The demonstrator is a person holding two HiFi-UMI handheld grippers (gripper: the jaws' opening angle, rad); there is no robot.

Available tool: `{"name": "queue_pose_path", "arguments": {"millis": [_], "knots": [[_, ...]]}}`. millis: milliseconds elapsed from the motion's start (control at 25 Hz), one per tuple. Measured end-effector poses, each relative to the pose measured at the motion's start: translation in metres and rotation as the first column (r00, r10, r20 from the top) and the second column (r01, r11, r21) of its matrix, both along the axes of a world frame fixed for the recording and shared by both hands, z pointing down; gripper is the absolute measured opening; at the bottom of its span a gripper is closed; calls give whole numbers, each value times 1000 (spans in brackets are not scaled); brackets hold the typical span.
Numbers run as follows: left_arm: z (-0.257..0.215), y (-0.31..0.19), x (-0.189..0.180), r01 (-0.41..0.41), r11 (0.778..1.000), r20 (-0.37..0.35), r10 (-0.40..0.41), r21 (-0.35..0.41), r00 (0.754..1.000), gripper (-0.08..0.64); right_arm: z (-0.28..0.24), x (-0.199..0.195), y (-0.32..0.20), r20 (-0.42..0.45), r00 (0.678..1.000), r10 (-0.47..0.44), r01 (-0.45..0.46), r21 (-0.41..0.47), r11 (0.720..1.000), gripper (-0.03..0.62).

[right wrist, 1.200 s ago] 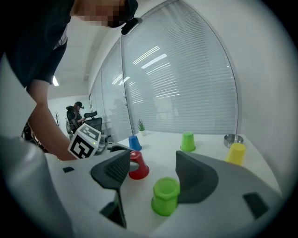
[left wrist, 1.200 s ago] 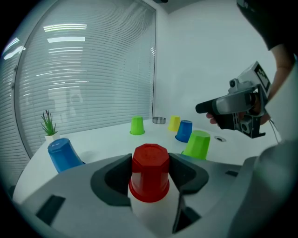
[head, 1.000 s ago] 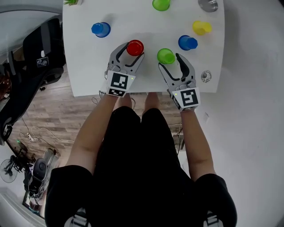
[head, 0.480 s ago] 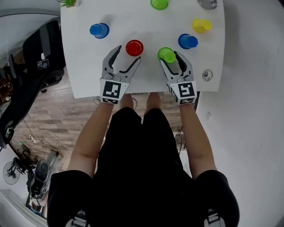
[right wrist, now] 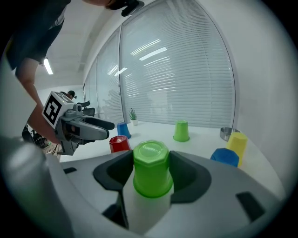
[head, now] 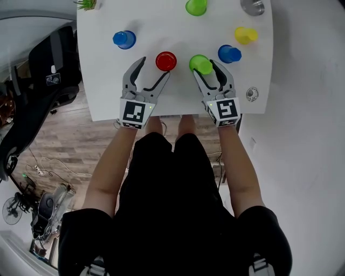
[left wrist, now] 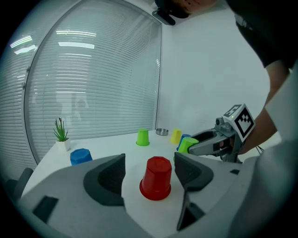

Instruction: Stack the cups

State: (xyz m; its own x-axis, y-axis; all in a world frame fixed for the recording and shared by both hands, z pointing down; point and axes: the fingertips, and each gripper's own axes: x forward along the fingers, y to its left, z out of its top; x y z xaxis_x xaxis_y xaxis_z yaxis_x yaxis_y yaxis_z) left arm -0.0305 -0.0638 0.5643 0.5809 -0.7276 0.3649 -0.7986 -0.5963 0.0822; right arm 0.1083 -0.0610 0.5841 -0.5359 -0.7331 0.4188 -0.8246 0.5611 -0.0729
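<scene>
The near green cup (head: 200, 64) (right wrist: 151, 169) is upside down at the near middle of the white table (head: 108, 91), clamped between the pads of the right gripper (head: 205, 69) (right wrist: 151, 172); whether its rim touches the tabletop cannot be told. Just left of it the red cup (head: 166, 61) (left wrist: 157, 178) stands upside down on the table. The left gripper (head: 155, 69) (left wrist: 151, 179) has its jaws spread wide and empty, the red cup just ahead of its fingertips and touching neither. Right of the held cup is the right blue cup (head: 229, 53), with the yellow cup (head: 245, 35) beyond it. Farther off are the far green cup (head: 196, 6), the metal bowl (head: 252, 5), the left blue cup (head: 124, 39) and a small potted plant (head: 86, 3).
</scene>
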Motion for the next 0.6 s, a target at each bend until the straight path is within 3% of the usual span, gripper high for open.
{"name": "queue_pose_path", "arguments": {"millis": [600], "knots": [[-2, -4, -32, 47, 999, 2, -47, 8, 999, 341, 20, -39, -9, -22, 997, -71, 70, -20, 997, 245]]}}
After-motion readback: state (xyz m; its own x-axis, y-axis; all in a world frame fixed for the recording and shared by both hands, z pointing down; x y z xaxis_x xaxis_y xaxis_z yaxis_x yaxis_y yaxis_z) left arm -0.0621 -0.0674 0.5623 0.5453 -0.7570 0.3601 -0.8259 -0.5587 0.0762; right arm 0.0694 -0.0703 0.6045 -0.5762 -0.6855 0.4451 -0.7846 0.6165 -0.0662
